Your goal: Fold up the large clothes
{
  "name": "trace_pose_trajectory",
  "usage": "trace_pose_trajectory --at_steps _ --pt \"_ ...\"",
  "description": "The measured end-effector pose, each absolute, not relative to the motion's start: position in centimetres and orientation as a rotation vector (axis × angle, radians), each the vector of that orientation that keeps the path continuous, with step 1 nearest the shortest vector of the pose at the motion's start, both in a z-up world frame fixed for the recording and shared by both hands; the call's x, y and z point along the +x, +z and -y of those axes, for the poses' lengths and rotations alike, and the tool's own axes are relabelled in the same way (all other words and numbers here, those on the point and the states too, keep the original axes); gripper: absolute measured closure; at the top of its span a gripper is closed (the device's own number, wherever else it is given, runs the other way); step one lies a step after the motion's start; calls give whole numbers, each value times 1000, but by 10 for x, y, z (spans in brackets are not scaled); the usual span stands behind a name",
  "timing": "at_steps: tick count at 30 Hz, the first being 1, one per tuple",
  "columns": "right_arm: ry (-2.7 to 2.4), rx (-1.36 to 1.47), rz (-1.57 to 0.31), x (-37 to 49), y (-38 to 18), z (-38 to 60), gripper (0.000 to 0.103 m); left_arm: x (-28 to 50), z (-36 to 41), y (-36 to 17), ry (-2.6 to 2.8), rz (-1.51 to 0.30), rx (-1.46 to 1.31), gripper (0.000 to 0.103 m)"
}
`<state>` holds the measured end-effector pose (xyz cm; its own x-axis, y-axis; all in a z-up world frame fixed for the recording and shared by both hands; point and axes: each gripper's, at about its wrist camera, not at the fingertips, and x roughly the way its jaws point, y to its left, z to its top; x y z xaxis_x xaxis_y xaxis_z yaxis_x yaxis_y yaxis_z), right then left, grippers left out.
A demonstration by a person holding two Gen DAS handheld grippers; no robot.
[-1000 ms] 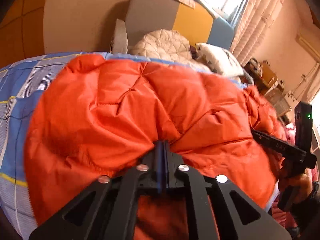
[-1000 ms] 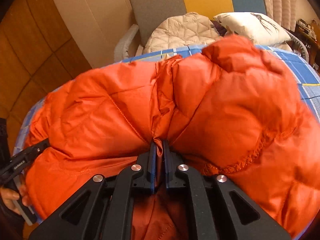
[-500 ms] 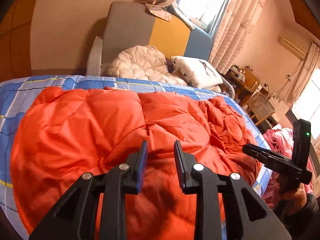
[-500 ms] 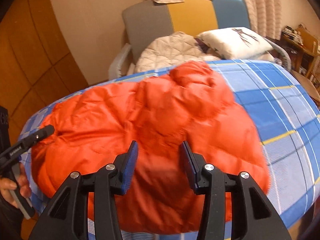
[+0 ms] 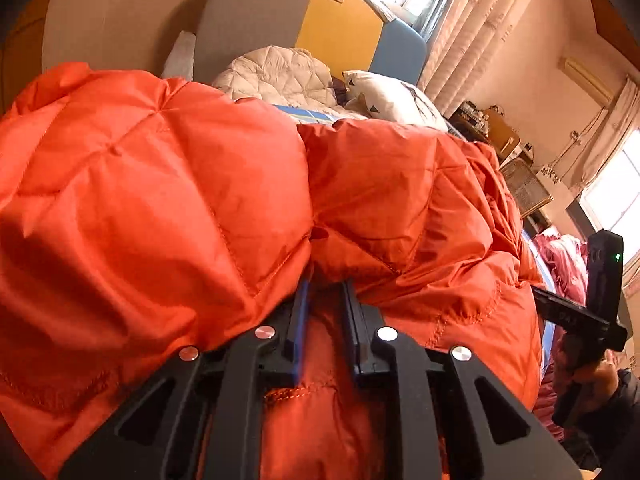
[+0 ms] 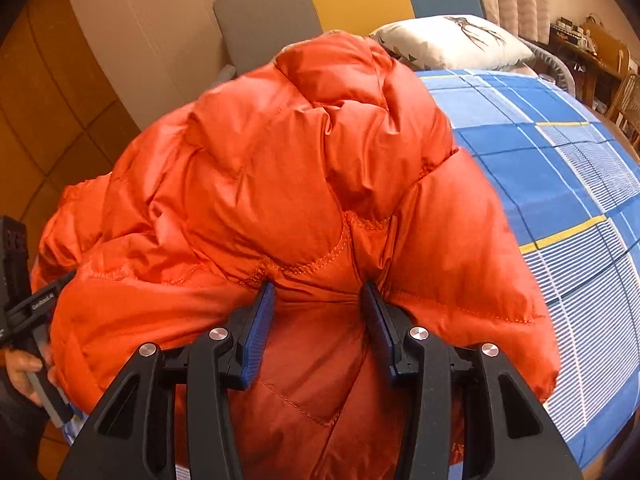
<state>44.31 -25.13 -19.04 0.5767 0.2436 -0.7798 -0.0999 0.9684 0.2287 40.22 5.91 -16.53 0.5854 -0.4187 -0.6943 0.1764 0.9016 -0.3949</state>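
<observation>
Orange quilted down jacket [image 5: 168, 184] lies bunched on a bed, covering most of the blue checked sheet [image 6: 560, 168] with its white and yellow lines. In the left wrist view the left gripper [image 5: 325, 280] has its tips buried in a fold at the near edge; its jaws have just been closing and now stand narrow, with orange fabric pinched up between the blue pads. In the right wrist view the right gripper [image 6: 318, 292] sits at a stitched seam of the same jacket; its jaws stand moderately wide, a broad pleat of cloth lying between them, and whether the pads press on it I cannot tell. Each view shows the other gripper at its edge, held in a hand [image 6: 24, 372]. Beyond the bed stand a grey, yellow and blue headboard [image 5: 280, 28], a cream quilted jacket [image 5: 280, 76] and a white pillow [image 6: 452, 42]
</observation>
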Motion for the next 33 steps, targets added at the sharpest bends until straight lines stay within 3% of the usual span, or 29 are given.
trace_pose_trajectory --at_steps 1,5,9,20,31,33 --pt "211 176 -941 443 -188 253 57 400 -57 -161 -359 -890 -288 87" --pt "269 277 -922 430 -167 275 35 372 -51 -138 -444 -849 -188 64" --pt "259 399 -852 397 -148 315 22 347 -51 -115 -516 -803 -114 63" --pt "265 868 -928 369 -213 377 21 356 -23 -120 -564 -837 -28 63" --pt "318 944 -942 399 -234 350 21 360 -18 -132 -593 -845 -2 61" --pt "300 936 -948 403 -235 348 30 362 -17 -133 -600 -846 5 61"
